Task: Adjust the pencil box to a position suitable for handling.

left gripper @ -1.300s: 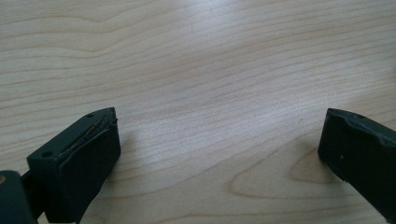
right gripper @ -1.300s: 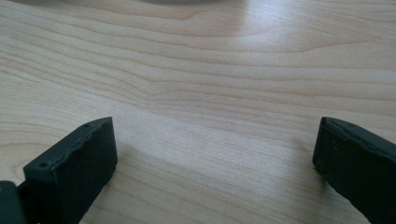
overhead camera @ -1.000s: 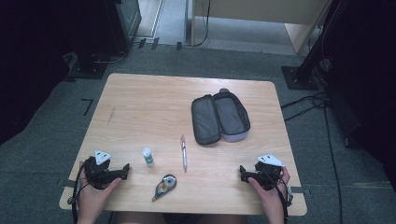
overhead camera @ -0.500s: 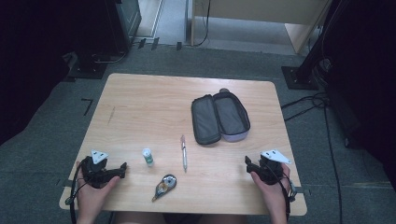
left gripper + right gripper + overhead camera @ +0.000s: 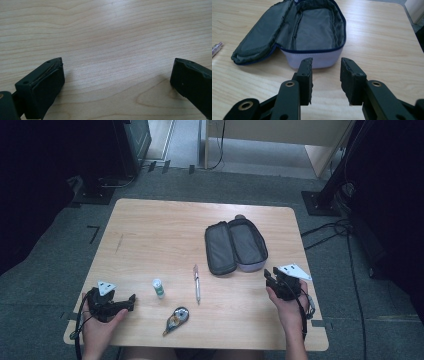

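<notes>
An open pencil case (image 5: pixel 235 247) lies on the tabletop (image 5: pixel 165 230), unzipped all the way round, its flat lid folded out to the left beside the deeper tray. In the right gripper view the pencil case (image 5: pixel 312 32) shows a grey fabric lining, a dark blue zip line along the rim and a pale outer wall; nothing can be seen lying in the tray or on the lid. The right hand-held gripper (image 5: pixel 272 276) hovers just beside the case's near right corner, pointing at it, not touching it. Its jaws have just been closing and now stand partly open with a narrow gap and nothing between them, as the right hand-held gripper (image 5: pixel 326 75) shows in its own view. A pen (image 5: pixel 197 282) lies just left of the case's near end, a small white bottle with a green label (image 5: pixel 158 288) stands further left of the case, and a key ring (image 5: pixel 176 319) lies nearer the person than the pen. The left hand-held gripper (image 5: pixel 131 301) rests well away from the case at the near left of the tabletop; its jaws stand wide apart over bare wood, holding nothing.
</notes>
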A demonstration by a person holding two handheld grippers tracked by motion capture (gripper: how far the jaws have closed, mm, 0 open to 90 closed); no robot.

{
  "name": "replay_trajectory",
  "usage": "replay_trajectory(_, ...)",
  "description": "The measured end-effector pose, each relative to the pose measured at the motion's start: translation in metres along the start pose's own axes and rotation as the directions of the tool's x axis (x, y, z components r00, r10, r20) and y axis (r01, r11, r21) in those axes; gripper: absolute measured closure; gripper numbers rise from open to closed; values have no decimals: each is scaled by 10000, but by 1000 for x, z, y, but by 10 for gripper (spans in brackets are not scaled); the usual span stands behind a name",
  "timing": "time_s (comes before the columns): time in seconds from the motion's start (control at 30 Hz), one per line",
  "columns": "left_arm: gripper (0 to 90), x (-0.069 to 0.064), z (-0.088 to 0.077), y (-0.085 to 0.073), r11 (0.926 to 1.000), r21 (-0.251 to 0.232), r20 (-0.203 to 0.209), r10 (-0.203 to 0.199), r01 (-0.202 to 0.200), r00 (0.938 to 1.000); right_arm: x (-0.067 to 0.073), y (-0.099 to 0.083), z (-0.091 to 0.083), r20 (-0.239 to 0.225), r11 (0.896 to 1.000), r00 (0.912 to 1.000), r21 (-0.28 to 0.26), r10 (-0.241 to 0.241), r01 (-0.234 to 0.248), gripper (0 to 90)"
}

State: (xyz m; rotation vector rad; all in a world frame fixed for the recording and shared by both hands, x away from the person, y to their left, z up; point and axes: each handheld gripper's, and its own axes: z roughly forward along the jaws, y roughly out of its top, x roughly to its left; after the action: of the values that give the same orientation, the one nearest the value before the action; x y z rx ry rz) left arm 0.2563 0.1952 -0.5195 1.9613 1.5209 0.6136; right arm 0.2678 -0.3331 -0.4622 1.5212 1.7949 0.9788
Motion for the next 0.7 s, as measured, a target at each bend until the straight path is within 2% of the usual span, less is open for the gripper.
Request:
replay_trajectory(0.13,0,0,0,0,10000,-2,2,14,-14,10000,2,6,14,124,9998,9999,186,-120,117,625)
replay_trajectory(0.23,0,0,0,0,10000,-1,3,13,-13,10000,2,11,22,-59,9999,9999,108,-105,106,623)
replay_trajectory(0.3,0,0,0,0,10000,-1,0,0,0,10000,1,15,26,-259,9999,9997,145,-6,10,606)
replay_trajectory(0.5,0,0,0,0,10000,2,25,10,-10,10000,0,27,37,-284,9996,9996,268,13,-5,535)
replay_trajectory(0.6,0,0,0,0,10000,4,18,11,-11,10000,-3,35,40,-254,9993,9994,301,221,-213,480)
replay_trajectory(0.7,0,0,0,0,10000,11,16,20,-20,10000,-6,40,43,-187,9987,9986,94,502,-500,510)
